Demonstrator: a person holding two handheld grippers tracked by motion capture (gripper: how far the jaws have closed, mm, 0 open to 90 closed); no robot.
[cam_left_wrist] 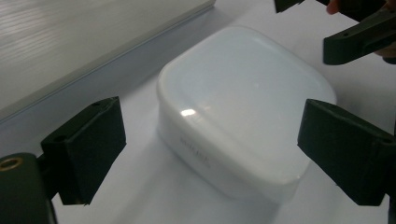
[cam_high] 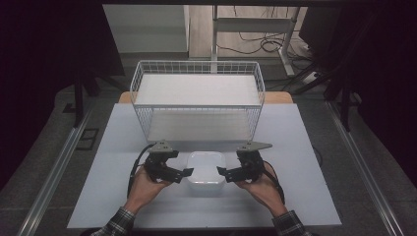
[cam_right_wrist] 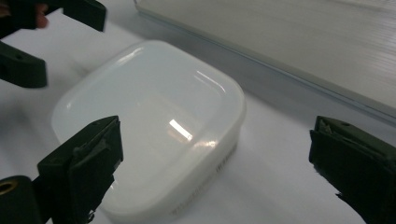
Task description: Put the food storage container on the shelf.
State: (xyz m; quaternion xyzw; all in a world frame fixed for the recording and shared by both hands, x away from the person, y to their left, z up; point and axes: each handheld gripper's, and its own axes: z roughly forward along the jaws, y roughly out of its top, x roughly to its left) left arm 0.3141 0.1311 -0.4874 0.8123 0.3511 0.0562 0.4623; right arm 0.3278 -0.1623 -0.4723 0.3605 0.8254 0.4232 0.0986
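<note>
Your left claw and right claw both stand spread, gripping nothing. The white lidded container sits on the worktop between them, just ahead of each claw's jaws. The wire basket stands beyond.

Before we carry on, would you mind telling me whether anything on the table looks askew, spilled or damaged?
Nothing stands out. The white rounded-square plastic container sits flat on the white table with nothing spilled, between the open left gripper and right gripper. The white wire basket stands upright behind it.
</note>
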